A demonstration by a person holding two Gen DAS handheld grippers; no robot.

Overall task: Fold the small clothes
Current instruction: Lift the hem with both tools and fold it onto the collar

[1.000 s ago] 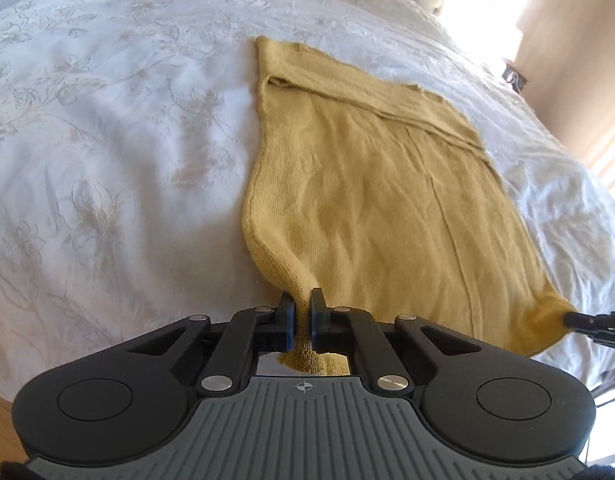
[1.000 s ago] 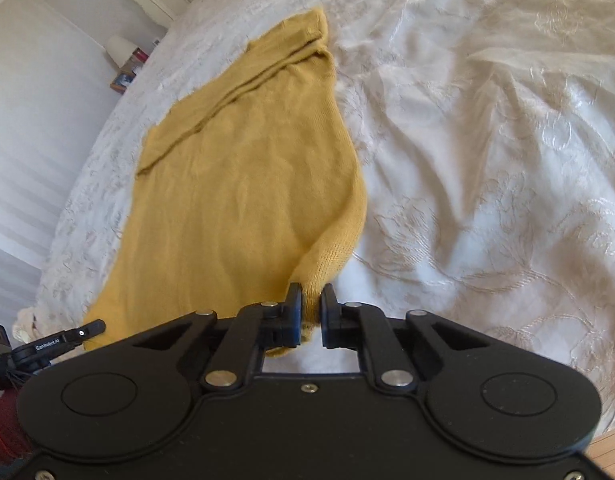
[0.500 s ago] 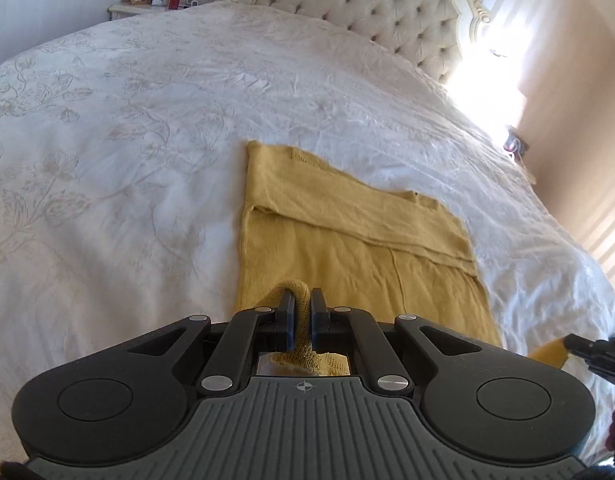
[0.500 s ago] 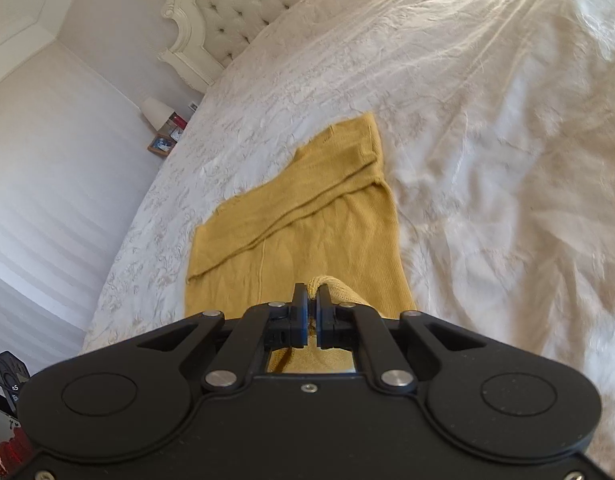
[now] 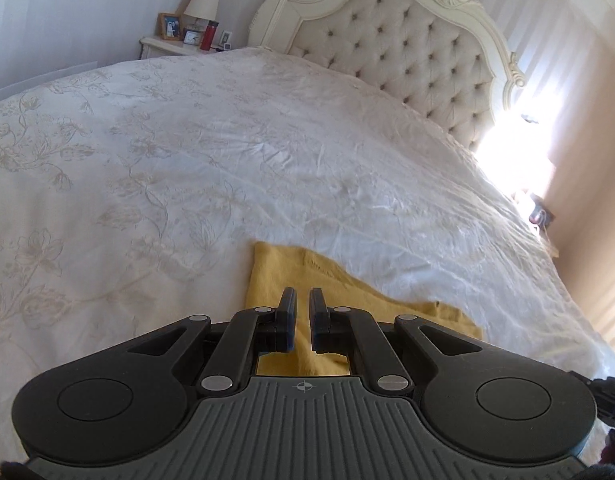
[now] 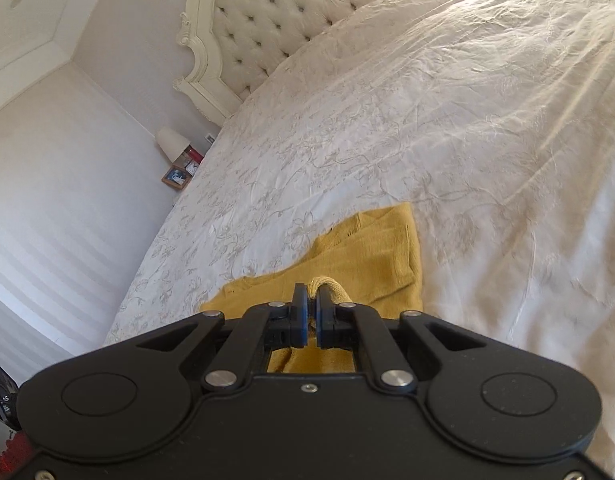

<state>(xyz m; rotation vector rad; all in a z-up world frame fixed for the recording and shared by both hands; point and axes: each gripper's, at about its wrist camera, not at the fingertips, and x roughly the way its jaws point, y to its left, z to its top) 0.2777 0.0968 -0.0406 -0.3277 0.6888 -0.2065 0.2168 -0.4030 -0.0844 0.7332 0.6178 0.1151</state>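
A mustard-yellow knit garment (image 5: 307, 280) lies on the white bedspread (image 5: 187, 180), its near part folded over toward the headboard. My left gripper (image 5: 303, 300) sits over its near left part, jaws slightly apart with nothing pinched between the pads. In the right wrist view the garment (image 6: 371, 256) shows below and ahead of my right gripper (image 6: 311, 296), which is shut on a fold of the yellow fabric that loops up beside the fingertips.
A tufted cream headboard (image 5: 407, 52) stands at the far end of the bed. A nightstand (image 5: 167, 44) with a lamp, photo frame and red bottle is at the far left. The bedspread (image 6: 467, 120) spreads wide to the right.
Both grippers carried the garment's near edge forward toward the headboard, folding it over. The left gripper has opened and let go of the fabric; the right still pinches it.
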